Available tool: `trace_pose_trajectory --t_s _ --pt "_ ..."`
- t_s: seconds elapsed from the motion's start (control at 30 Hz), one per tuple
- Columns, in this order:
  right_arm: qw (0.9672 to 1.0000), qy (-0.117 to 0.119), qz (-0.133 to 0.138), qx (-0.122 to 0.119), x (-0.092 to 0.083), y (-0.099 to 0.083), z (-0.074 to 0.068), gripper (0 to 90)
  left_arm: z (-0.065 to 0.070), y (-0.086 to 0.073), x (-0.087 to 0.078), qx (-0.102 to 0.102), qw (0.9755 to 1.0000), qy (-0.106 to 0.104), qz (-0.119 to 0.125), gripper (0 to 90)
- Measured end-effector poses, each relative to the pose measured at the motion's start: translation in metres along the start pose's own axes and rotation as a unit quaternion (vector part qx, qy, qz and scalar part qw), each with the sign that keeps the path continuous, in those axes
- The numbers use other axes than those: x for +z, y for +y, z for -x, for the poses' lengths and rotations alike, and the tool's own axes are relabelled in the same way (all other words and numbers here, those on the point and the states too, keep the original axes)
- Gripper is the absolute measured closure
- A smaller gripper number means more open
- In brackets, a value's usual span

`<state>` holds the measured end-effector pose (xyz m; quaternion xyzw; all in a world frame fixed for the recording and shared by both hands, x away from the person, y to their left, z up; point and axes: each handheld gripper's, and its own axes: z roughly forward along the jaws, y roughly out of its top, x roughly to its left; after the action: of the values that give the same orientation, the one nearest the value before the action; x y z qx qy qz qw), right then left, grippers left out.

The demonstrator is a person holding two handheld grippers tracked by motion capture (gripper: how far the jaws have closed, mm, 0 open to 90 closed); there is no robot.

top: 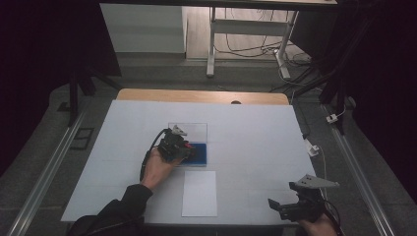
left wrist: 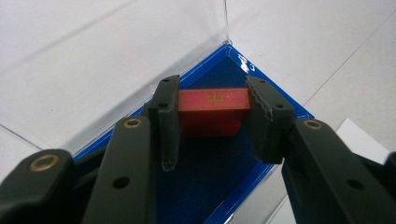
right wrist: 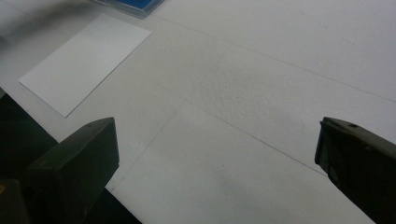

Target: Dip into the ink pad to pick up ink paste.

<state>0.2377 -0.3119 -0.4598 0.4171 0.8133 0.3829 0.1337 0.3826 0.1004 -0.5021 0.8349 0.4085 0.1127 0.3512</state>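
Black jaws of your left tongs [left wrist: 212, 116] are clamped on a red block [left wrist: 212, 109] stamped with a gold character, its flat ends pinned between the two pads, one of them ridged. You hold it over a corner of the blue-lined tray [left wrist: 205, 177], just above the dark felt floor or resting on it; which cannot be told. Clear walls rise from the tray's blue rim, which is likely why you come in steeply from above. From the high view your left hand [top: 156, 169] reaches out to the tray [top: 200, 153] near the middle of the bench [top: 255, 132], while your right tongs [top: 290, 196] wait well apart at the near right corner, jaws spread wide over bare surface with nothing between them, kept out of the working hand's way. Just in front of the tray lies a white card [top: 199, 193], flat and untouched, perhaps a spot for laying pieces. White sheeting covers the bench, with a strip of wood showing at its far edge. Beyond lie grey flooring, a white desk frame [top: 246, 29], loose cables [top: 255, 46] and dark drapes at both sides.
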Motion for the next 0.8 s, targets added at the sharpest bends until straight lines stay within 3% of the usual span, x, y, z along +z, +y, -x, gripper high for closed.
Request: trace_pose_trajectory --t_s 0.17,0.33,0.4,0.53,0.6,0.7,0.8 --pt "1.0 0.001 0.001 0.0 0.0 0.0 0.0 0.0 0.006 -0.001 0.001 0.028 0.9995 0.017 -0.001 58.6" --pt "1.0 0.001 -0.001 0.0 0.0 0.0 0.0 0.0 0.016 -0.001 0.002 0.059 0.9971 0.048 -0.002 58.7" --pt "1.0 0.001 0.0 0.0 0.0 0.0 0.0 0.0 0.015 -0.001 0.003 0.054 0.9976 0.044 -0.001 58.7" --pt "1.0 0.001 0.0 0.0 0.0 0.0 0.0 0.0 -0.001 -0.005 0.002 0.008 0.9999 -0.004 0.013 58.7" --pt "1.0 0.001 0.0 0.0 0.0 0.0 0.0 0.0 -0.004 -0.006 0.001 -0.001 0.9998 -0.012 0.015 58.7" --pt "1.0 0.001 0.0 0.0 0.0 0.0 0.0 0.0 0.001 -0.006 0.001 0.011 0.9998 0.001 0.015 58.7" --pt "1.0 0.001 0.0 0.0 0.0 0.0 0.0 0.0 0.01 -0.007 0.002 0.03 0.9991 0.028 0.014 58.7"
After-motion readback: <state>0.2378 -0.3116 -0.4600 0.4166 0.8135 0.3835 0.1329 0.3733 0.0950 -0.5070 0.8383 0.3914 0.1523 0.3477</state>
